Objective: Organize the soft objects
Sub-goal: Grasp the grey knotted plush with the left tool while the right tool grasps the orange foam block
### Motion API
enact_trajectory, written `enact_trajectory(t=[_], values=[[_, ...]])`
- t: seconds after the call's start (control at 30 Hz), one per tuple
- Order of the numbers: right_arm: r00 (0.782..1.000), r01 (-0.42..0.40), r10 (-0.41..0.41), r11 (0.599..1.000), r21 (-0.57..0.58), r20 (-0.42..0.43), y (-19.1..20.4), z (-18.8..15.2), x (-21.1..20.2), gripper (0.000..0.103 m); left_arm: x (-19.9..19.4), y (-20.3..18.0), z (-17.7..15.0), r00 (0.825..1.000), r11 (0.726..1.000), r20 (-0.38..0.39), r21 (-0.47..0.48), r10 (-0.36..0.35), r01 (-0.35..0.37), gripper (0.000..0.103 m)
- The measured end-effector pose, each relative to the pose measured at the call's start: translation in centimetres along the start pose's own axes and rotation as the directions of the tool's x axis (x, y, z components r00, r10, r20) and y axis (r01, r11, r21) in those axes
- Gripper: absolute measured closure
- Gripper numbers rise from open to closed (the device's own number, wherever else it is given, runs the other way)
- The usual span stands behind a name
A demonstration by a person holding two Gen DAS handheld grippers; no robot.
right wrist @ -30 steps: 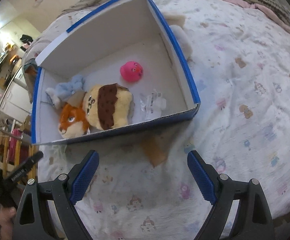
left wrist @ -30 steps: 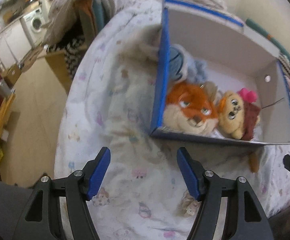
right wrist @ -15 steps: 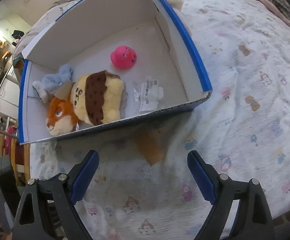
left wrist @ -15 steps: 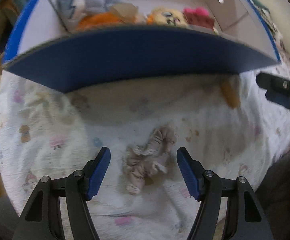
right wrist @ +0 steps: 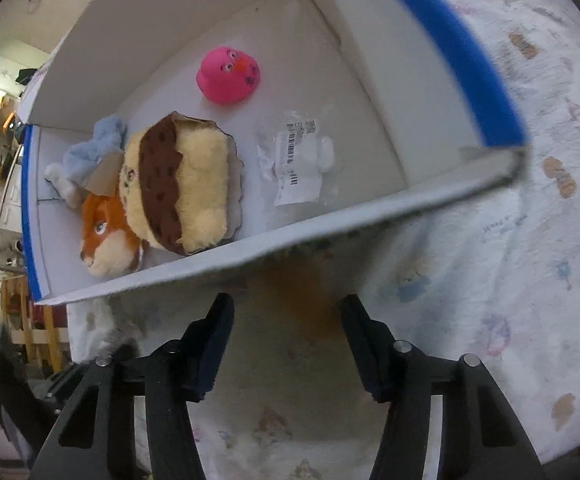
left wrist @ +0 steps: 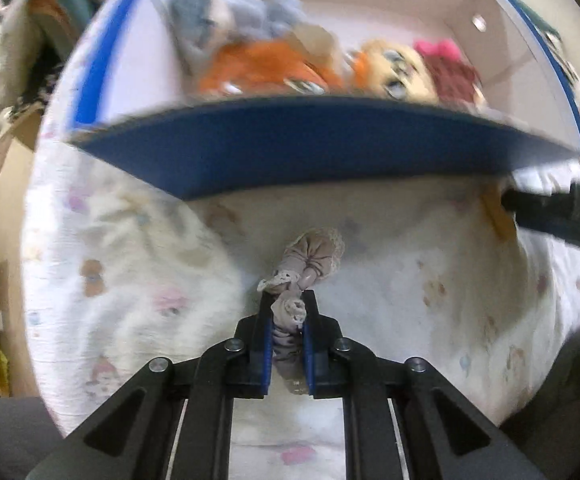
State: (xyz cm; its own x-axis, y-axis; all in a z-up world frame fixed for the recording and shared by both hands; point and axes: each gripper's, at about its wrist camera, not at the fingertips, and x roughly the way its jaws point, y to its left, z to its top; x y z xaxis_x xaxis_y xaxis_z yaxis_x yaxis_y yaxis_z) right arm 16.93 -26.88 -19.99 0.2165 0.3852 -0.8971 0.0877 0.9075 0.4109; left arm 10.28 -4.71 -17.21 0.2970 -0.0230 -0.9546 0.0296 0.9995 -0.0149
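My left gripper (left wrist: 287,308) is shut on a small beige cloth doll (left wrist: 310,260) lying on the printed bedsheet (left wrist: 129,280), just in front of the blue box (left wrist: 330,148). The box holds an orange fox plush (left wrist: 265,68), a yellow plush with a pink bow (left wrist: 402,68) and a grey-blue plush (left wrist: 225,16). In the right wrist view my right gripper (right wrist: 287,312) is partly open and empty, low against the box's near wall (right wrist: 290,240). An orange-brown soft item (right wrist: 302,292) lies between its fingers. A pink round toy (right wrist: 227,76) sits inside the box.
A plastic bag with a barcode label (right wrist: 296,160) lies on the box floor. The right gripper shows at the right edge of the left wrist view (left wrist: 562,212). The bed edge and room furniture lie to the left.
My left gripper closed on the beige doll. My right gripper moved down and forward toward the box wall and narrowed around the orange-brown item.
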Motion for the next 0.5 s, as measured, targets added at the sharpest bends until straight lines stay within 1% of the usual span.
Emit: enact_trajectory(t=[0.07, 0.13, 0.2, 0.23, 0.27, 0.3, 0.33, 0.37, 0.43, 0.47, 0.5], values=[[0.999, 0.031, -0.031, 0.999, -0.012, -0.010, 0.2, 0.3, 0.6, 0.043, -0.3, 0.7, 0.3, 0.999, 0.999, 0.023, -0.023, 0.032, -0.031, 0.092], [0.997, 0.077, -0.078, 0.996, -0.036, -0.022, 0.5, 0.4, 1.2, 0.048, -0.4, 1.2, 0.7, 0.999, 0.998, 0.028, -0.044, 0.043, -0.042, 0.092], [0.995, 0.097, -0.099, 0.994, -0.054, -0.035, 0.8, 0.3, 1.8, 0.055, -0.4, 1.6, 1.1, 0.999, 0.998, 0.021, -0.049, 0.040, -0.039, 0.092], [0.992, 0.114, -0.117, 0.991, -0.069, -0.036, 1.0, 0.3, 2.0, 0.060, -0.4, 1.8, 1.1, 0.999, 0.998, 0.019, -0.049, 0.038, -0.037, 0.092], [0.990, 0.134, -0.138, 0.987, -0.088, -0.035, 1.2, 0.2, 2.2, 0.074, -0.4, 1.8, 1.4, 0.999, 0.998, 0.020, -0.047, 0.037, -0.036, 0.092], [0.987, 0.151, -0.155, 0.983, -0.107, -0.034, 1.4, 0.1, 2.3, 0.082, -0.4, 1.7, 1.4, 0.999, 0.998, 0.020, -0.046, 0.036, -0.035, 0.092], [0.986, 0.157, -0.161, 0.980, -0.120, -0.030, 1.6, 0.0, 2.4, 0.086, -0.3, 1.7, 1.4, 0.999, 0.998, 0.021, -0.046, 0.033, -0.032, 0.092], [0.986, 0.162, -0.167, 0.978, -0.134, -0.023, 1.9, -0.1, 2.3, 0.097, -0.3, 1.7, 1.4, 0.999, 0.998, 0.022, -0.048, 0.030, -0.029, 0.092], [0.988, 0.152, -0.154, 0.976, -0.153, 0.000, 2.5, -0.2, 1.8, 0.098, -0.4, 1.8, 1.6, 0.999, 0.999, 0.027, -0.047, 0.030, -0.029, 0.092], [0.989, 0.145, -0.144, 0.976, -0.161, 0.019, 2.8, -0.2, 1.5, 0.098, -0.8, 2.2, 0.8, 0.999, 0.998, 0.031, -0.046, 0.031, -0.029, 0.092], [0.990, 0.140, -0.136, 0.975, -0.171, 0.036, 3.2, -0.3, 1.1, 0.098, -0.6, 2.2, 0.9, 0.999, 0.998, 0.032, -0.047, 0.033, -0.031, 0.092]])
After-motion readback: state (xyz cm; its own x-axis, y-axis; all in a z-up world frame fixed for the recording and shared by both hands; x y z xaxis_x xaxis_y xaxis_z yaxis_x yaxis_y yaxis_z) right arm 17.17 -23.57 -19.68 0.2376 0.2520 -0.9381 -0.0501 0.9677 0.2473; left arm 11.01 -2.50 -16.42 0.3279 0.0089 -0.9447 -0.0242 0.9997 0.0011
